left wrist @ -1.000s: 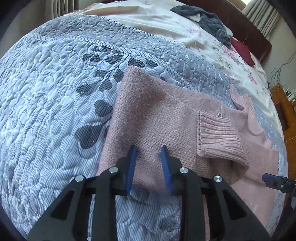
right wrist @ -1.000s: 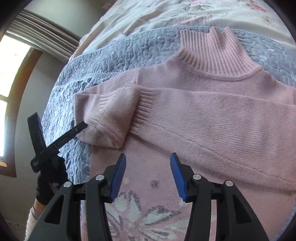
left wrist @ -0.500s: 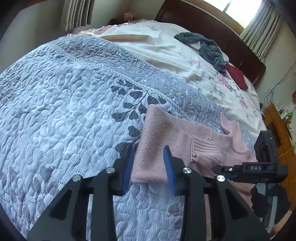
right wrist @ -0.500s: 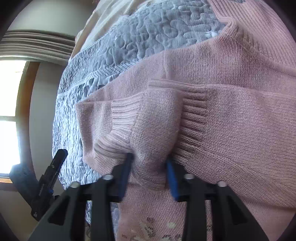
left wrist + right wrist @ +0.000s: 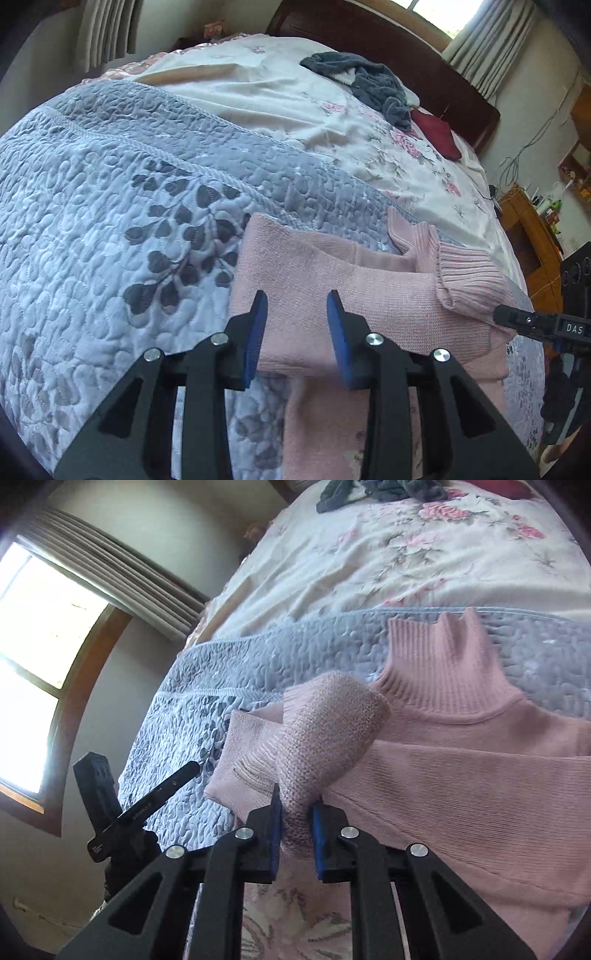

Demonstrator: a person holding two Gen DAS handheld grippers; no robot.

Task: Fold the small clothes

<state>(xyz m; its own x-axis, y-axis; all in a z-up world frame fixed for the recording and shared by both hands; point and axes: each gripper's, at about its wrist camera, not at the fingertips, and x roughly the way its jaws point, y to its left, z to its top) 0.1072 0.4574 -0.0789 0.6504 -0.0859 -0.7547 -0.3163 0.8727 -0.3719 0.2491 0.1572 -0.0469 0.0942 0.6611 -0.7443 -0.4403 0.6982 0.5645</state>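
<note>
While the pink sweater lies flat on the grey quilt of the bed, its ribbed sleeve cuff is lifted, pinched in the closed jaws of the right gripper; the left gripper hovers over the sweater's folded edge, jaws apart and empty. Farther up the bed lies a dark grey garment.

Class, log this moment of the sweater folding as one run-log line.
right gripper: shut on sleeve cuff, lifted | left gripper: open over pink sweater | quilt: underneath
</note>
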